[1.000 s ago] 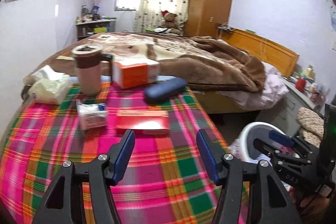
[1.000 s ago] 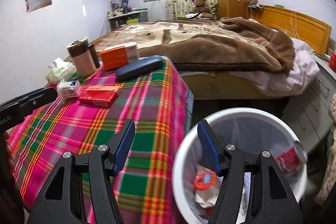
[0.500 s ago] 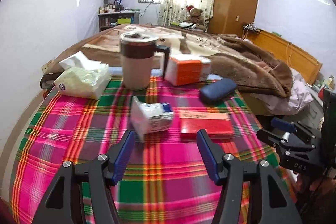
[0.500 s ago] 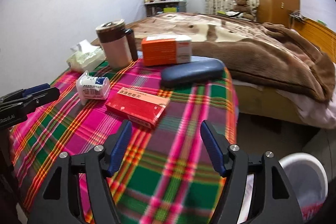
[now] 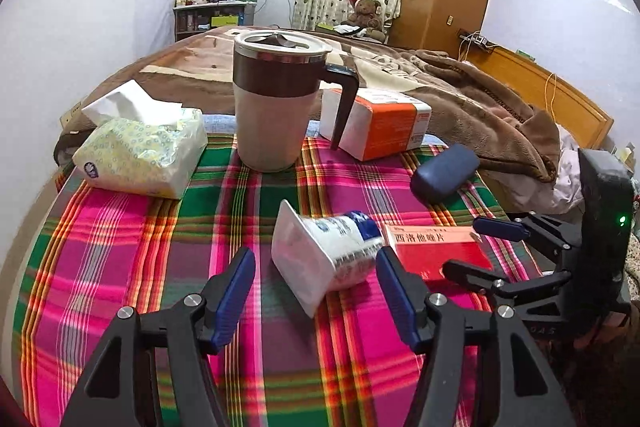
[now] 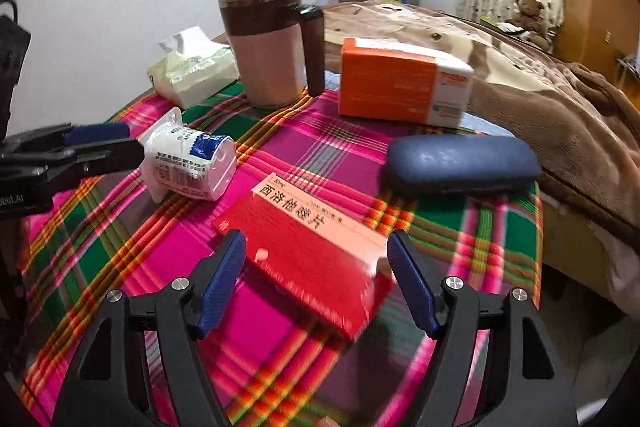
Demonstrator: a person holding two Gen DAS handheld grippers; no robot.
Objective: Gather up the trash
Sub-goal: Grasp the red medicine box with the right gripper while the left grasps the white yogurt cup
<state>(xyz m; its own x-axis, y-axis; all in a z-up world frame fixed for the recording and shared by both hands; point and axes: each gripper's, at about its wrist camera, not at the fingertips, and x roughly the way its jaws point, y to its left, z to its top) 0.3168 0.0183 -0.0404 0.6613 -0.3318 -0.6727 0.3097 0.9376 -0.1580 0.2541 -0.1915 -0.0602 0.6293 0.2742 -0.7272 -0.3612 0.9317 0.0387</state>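
Note:
A white yogurt cup [image 5: 324, 259] with a blue label lies on its side on the plaid tablecloth [image 5: 120, 247]. My left gripper [image 5: 316, 287] is open, its fingertips on either side of the cup's near end without touching it. To the cup's right lies a flat red medicine box [image 6: 304, 247]. Over the box's near end my right gripper [image 6: 316, 279] hovers with its jaws opening; the box lies between them, and the pads do not press on it. The cup [image 6: 188, 163] also shows in the right wrist view, beside the left gripper [image 6: 100, 143].
Behind the trash stand a lidded mug [image 5: 276, 107], a tissue pack [image 5: 140, 155], an orange and white box [image 5: 380, 123] and a dark blue glasses case [image 5: 444, 167]. A bed with a brown blanket [image 5: 480, 115] lies beyond the table.
Both grippers swung from beside the white bin to low over the table. The cup and the red box now sit close between the fingers. The right jaws have widened; the bin has left view.

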